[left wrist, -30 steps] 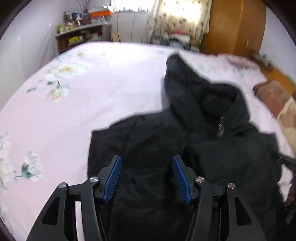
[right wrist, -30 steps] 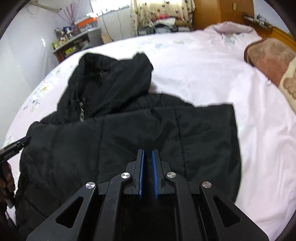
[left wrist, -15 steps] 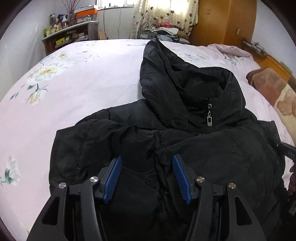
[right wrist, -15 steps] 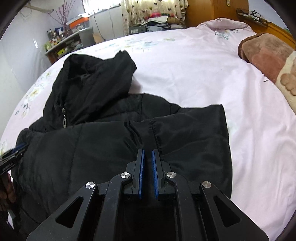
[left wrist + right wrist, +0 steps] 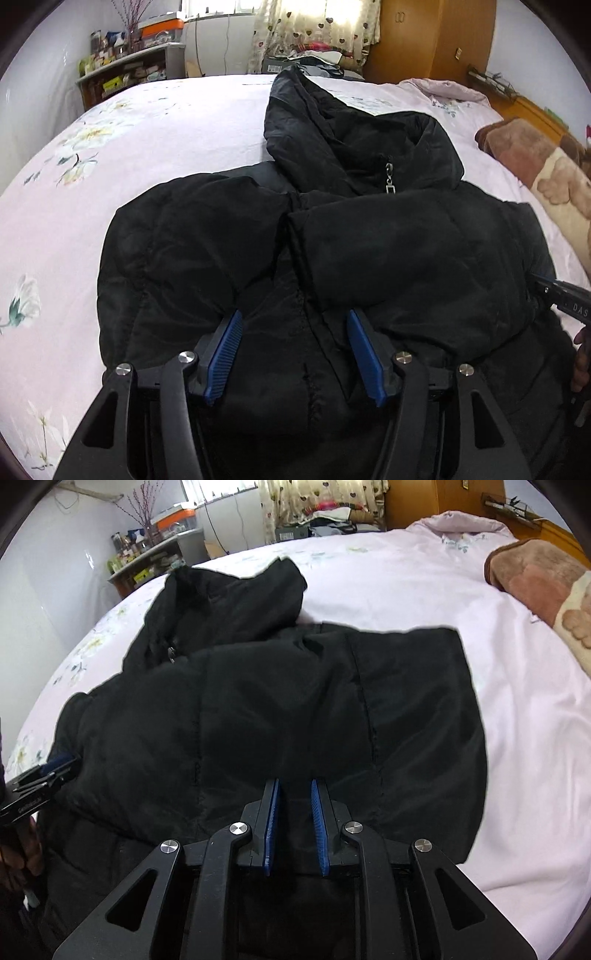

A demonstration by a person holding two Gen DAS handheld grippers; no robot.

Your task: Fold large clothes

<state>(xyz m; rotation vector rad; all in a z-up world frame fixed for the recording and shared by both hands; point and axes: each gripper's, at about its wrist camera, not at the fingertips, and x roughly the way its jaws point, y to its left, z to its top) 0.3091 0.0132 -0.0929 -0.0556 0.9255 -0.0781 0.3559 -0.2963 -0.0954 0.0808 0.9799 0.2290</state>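
Observation:
A black puffer jacket (image 5: 369, 251) with a hood lies spread on the pink bed sheet (image 5: 166, 140); both sleeves lie folded across its front, meeting near the zipper pull (image 5: 389, 188). My left gripper (image 5: 293, 317) is open, its blue pads over the jacket's lower middle, holding nothing. The jacket also shows in the right wrist view (image 5: 295, 709). My right gripper (image 5: 295, 786) is slightly open over the folded right sleeve, with black fabric seen between the pads. Each gripper's tip shows at the edge of the other view (image 5: 565, 295) (image 5: 40, 779).
A brown and pink blanket (image 5: 543, 579) lies at the bed's right side. A shelf with clutter (image 5: 125, 70) and a wooden wardrobe (image 5: 428, 40) stand beyond the bed. Bare sheet lies left and right of the jacket.
The right gripper was shut on the sleeve and has now parted its pads, letting the sleeve lie across the jacket. The left gripper has stayed open and shifted over the jacket's middle.

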